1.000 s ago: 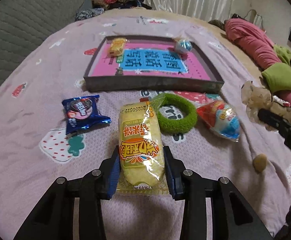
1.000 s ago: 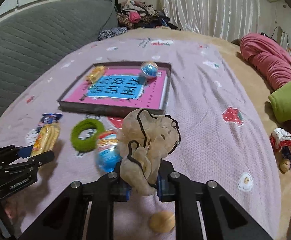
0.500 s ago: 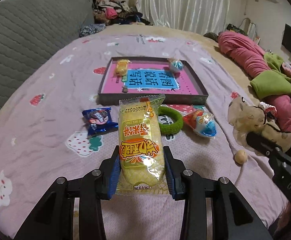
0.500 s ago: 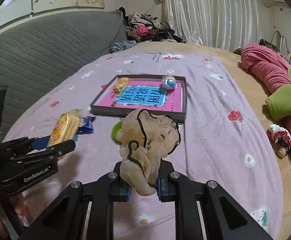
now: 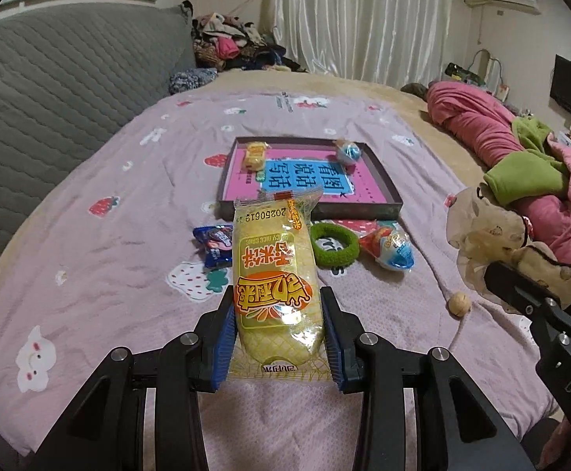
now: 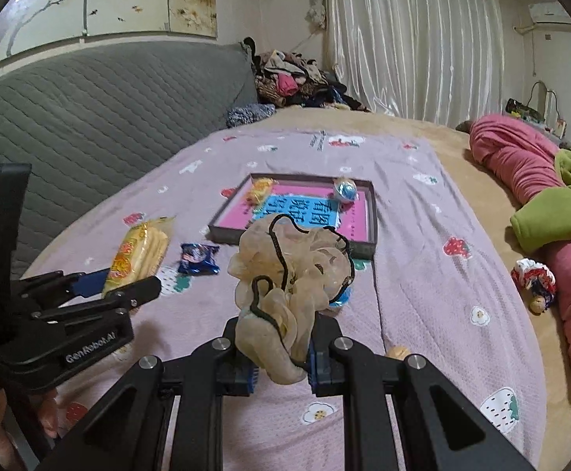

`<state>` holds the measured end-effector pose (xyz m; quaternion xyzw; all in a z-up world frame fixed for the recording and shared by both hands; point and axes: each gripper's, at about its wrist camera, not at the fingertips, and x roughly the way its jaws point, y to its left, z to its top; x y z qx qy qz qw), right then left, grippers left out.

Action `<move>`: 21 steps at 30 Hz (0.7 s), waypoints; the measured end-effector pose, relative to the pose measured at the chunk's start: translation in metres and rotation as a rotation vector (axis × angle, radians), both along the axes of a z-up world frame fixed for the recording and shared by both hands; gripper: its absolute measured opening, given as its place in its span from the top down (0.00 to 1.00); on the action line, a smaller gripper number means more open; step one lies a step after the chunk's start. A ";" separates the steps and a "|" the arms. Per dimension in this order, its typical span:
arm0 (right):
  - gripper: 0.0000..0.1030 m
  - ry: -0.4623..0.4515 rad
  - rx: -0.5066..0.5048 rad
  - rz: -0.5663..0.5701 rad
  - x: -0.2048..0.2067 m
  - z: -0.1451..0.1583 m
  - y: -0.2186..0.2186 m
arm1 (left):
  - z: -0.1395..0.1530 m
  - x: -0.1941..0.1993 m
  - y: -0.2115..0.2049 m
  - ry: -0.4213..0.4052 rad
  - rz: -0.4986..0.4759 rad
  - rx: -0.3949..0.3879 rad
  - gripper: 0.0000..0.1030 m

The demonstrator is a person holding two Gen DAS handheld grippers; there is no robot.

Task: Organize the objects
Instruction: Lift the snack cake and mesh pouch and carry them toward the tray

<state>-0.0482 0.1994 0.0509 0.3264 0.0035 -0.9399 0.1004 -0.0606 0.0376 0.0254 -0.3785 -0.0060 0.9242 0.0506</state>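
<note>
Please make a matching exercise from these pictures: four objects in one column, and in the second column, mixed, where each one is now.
Objects:
1. yellow rice cracker pack
2. beige mesh scrunchie
3. green hair ring
4. blue foil ball

Places:
A. inside the tray
B. in the left gripper
C. lying on the bedspread
D. in the right gripper

Pairs: 1-B, 2-D, 3-C, 4-A

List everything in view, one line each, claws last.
yellow rice-cracker packet: 1, yellow, in left claw
beige mesh scrunchie: 1, beige, in right claw
shallow grey box: 1, pink-blue bottom, mid-bed
small yellow snack: 1, box's far-left corner
blue foil ball: 1, box's far-right corner
blue biscuit packet: 1, before box
green fuzzy ring: 1, before box
red-blue egg packet: 1, right of ring
tan ball: 1, near right claw
left claw: shut
right claw: shut
</note>
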 end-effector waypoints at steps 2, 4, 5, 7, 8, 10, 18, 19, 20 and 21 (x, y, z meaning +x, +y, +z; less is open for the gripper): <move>0.82 0.014 0.003 0.003 0.003 0.007 -0.003 | 0.006 0.005 -0.003 0.011 0.003 -0.002 0.60; 0.82 0.025 -0.001 0.004 0.005 0.012 -0.005 | 0.012 0.008 -0.004 0.022 0.007 -0.003 0.60; 0.82 0.031 -0.004 0.008 0.006 0.016 -0.006 | 0.015 0.010 -0.005 0.029 0.011 -0.006 0.60; 0.82 0.045 -0.004 0.008 0.010 0.021 -0.009 | 0.020 0.012 -0.008 0.041 0.018 -0.008 0.60; 0.82 0.053 -0.005 0.007 0.011 0.025 -0.010 | 0.023 0.013 -0.009 0.045 0.019 -0.007 0.60; 0.82 0.066 -0.012 0.007 0.013 0.030 -0.011 | 0.029 0.016 -0.012 0.058 0.022 -0.009 0.60; 0.82 0.092 -0.009 0.009 0.016 0.041 -0.017 | 0.043 0.020 -0.019 0.089 0.028 -0.004 0.60; 0.82 0.092 -0.009 0.008 0.016 0.042 -0.018 | 0.044 0.021 -0.021 0.090 0.030 -0.002 0.60; 0.82 0.093 -0.012 0.007 0.016 0.044 -0.019 | 0.045 0.021 -0.022 0.091 0.029 0.002 0.60; 0.82 0.094 -0.011 0.007 0.016 0.044 -0.019 | 0.046 0.021 -0.023 0.094 0.031 0.003 0.60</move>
